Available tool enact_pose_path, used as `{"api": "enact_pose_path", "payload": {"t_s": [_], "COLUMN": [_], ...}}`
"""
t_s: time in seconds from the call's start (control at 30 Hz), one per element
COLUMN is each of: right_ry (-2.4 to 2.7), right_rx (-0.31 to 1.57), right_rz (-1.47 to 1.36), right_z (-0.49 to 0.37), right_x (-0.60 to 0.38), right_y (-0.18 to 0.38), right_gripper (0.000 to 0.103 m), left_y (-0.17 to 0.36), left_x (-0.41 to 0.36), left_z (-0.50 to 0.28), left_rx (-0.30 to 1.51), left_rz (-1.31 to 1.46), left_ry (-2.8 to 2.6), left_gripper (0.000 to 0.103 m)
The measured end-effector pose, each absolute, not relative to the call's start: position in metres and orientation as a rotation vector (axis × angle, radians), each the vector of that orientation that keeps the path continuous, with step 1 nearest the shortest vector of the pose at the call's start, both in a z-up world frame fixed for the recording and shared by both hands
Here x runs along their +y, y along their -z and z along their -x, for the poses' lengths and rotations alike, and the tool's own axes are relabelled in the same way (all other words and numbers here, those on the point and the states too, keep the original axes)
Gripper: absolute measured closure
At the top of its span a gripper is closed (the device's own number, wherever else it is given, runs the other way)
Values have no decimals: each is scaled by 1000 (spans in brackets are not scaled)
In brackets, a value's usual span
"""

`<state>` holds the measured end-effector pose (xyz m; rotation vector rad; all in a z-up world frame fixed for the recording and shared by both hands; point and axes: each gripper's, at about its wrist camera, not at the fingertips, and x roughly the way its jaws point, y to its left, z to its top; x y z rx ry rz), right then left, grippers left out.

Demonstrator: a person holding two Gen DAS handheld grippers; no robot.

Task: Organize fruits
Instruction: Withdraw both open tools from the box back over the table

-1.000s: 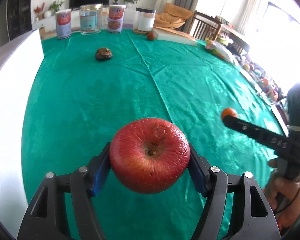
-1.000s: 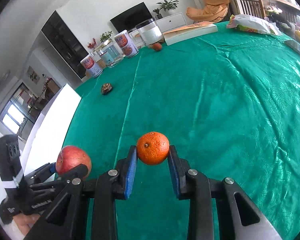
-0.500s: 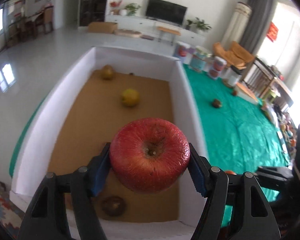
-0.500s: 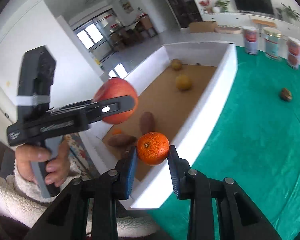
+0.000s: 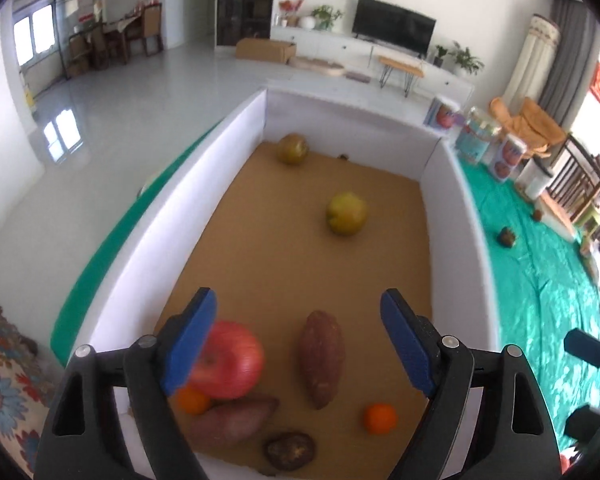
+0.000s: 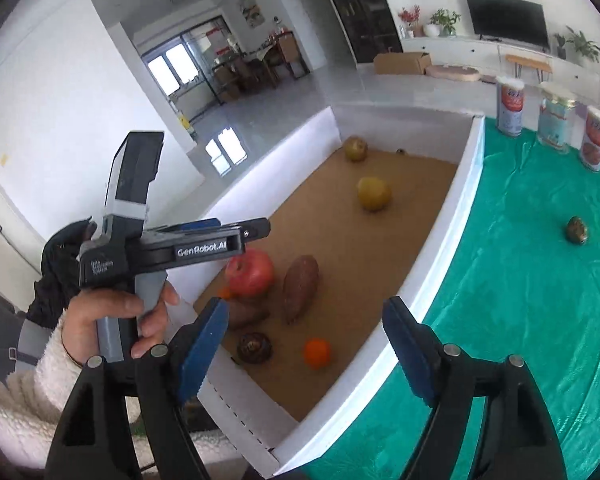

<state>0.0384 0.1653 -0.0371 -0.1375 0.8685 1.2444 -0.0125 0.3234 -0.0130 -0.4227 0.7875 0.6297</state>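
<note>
My left gripper (image 5: pixel 298 312) hangs over the near end of a white-walled box (image 5: pixel 456 216) with a brown floor; its jaws are opening with nothing between the pads. The red apple (image 5: pixel 228 360) is loose and blurred just below its left finger, above an orange (image 5: pixel 192 400) and a sweet potato (image 5: pixel 232 420). My right gripper (image 6: pixel 307 312) is over the box's near corner, its jaws also opening and empty. A small orange (image 6: pixel 317 353) lies free on the box floor below it. From the right wrist, the left gripper (image 6: pixel 256 232) sits just above the apple (image 6: pixel 250 272).
The box also holds another sweet potato (image 5: pixel 322 356), a dark brown fruit (image 5: pixel 289 456) and two yellow-green fruits (image 5: pixel 347 214). To the right lies the green tablecloth (image 6: pixel 540 280) with a dark fruit (image 6: pixel 578 230) and cans (image 6: pixel 510 108) at the far edge.
Both grippers swung from above the green cloth to above the box. The left jaws opened and let go of the apple; the right jaws opened and the orange dropped into the box.
</note>
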Motion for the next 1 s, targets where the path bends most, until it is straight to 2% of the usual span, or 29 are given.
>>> {"api": "enact_pose_path", "payload": {"t_s": [0.1,0.17,0.3,0.4,0.5,0.63,1.0], "right_ry": [-1141,-1038,-685,-459,-293,-161,-98], "right_rx": [765,772,929,980,949,903,945], "right_rz": [57,27,65,51,37,-58,130], "right_z": [-64,-90,-151,-173,-180,-189,-192], "right_x": [111,75,-3,-71,-121,-155,-127], "right_y": [19,33,107,152,174,174,195], "right_gripper": [1,0,0,0,0,0,0], "left_y": [-18,-28,-18,12,51,95,145], "left_x": [280,243,159,98,59,40,56], "left_z": [0,-12,-47,-77,-111,-151,-199], "left_rx": [690,664,731,823,883,901,914], "left_rz": [389,363,313,273,223,137,103], "left_ry": [-519,-413,-133,3,23,-76,-207], "left_gripper": [12,11,11,11,11,11,11]}}
